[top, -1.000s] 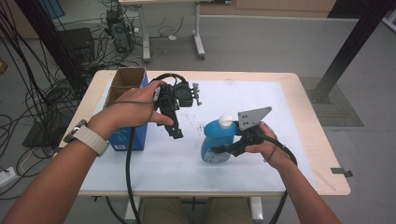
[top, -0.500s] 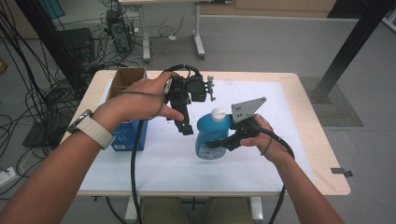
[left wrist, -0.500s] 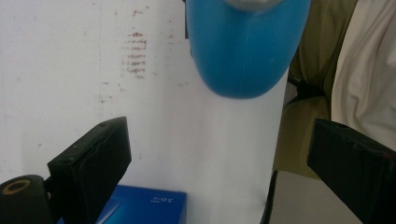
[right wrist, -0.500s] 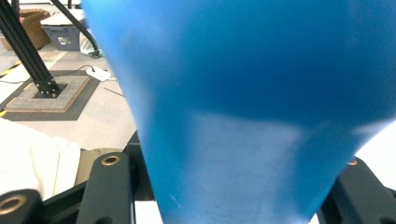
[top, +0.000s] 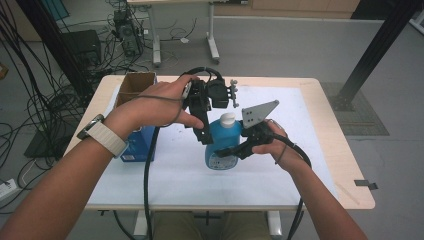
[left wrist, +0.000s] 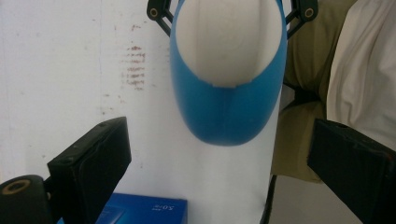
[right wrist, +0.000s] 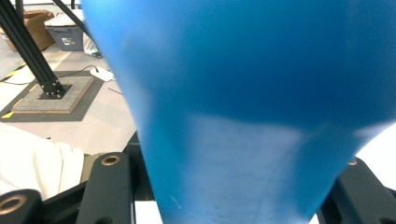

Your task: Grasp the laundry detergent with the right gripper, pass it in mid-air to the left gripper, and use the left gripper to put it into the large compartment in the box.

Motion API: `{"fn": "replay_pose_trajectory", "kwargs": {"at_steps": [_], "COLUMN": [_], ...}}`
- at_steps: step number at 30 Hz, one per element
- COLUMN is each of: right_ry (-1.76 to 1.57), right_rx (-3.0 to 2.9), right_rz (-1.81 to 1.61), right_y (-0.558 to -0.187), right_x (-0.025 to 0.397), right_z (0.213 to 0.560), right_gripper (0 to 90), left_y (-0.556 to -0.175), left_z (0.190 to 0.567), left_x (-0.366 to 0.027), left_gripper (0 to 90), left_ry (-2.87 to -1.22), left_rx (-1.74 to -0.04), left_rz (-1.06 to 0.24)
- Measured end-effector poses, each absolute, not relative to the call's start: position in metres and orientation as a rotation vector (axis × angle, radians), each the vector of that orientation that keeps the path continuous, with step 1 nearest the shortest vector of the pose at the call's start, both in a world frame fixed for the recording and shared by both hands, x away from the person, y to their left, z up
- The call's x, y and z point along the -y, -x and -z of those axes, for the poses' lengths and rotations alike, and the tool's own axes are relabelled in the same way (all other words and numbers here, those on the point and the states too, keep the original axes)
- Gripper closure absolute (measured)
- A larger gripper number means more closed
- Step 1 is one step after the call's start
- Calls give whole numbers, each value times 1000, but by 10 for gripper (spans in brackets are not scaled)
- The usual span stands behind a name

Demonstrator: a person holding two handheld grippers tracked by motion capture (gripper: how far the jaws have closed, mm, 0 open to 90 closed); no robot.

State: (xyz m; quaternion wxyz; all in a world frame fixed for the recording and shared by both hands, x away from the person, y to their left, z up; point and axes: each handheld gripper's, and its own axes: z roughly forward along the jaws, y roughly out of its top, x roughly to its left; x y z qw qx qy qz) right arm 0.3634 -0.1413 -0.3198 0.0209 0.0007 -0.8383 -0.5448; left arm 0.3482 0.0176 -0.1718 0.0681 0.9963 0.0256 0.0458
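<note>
The right gripper (top: 224,151) is clamping the lower body of the blue bottle (top: 223,142), which is standing upright at mid-table on the white mat (top: 280,165). The left gripper (top: 206,135) is hovering over the bottle's white cap (top: 227,118) with jaws spread wide, touching nothing. A blue box (top: 137,145) and a cardboard box (top: 135,85) are sitting well left of the bottle, obstructing neither gripper.

Cardboard box (top: 135,85) behind blue, perhaps carton (top: 137,146).
</note>
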Motion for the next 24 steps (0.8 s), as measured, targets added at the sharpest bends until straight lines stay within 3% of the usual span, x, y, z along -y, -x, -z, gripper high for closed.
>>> {"fn": "replay_pose_trajectory", "kwargs": {"at_steps": [24], "right_ry": [6], "right_rx": [2588], "right_rz": [1655], "right_y": [-370], "right_x": [130], "right_z": [319], "right_gripper": [437], "left_y": [-358], "left_z": [175], "left_x": [-6], "left_gripper": [57], "left_ry": [-2980], "left_rx": [-97], "left_rz": [-92]}}
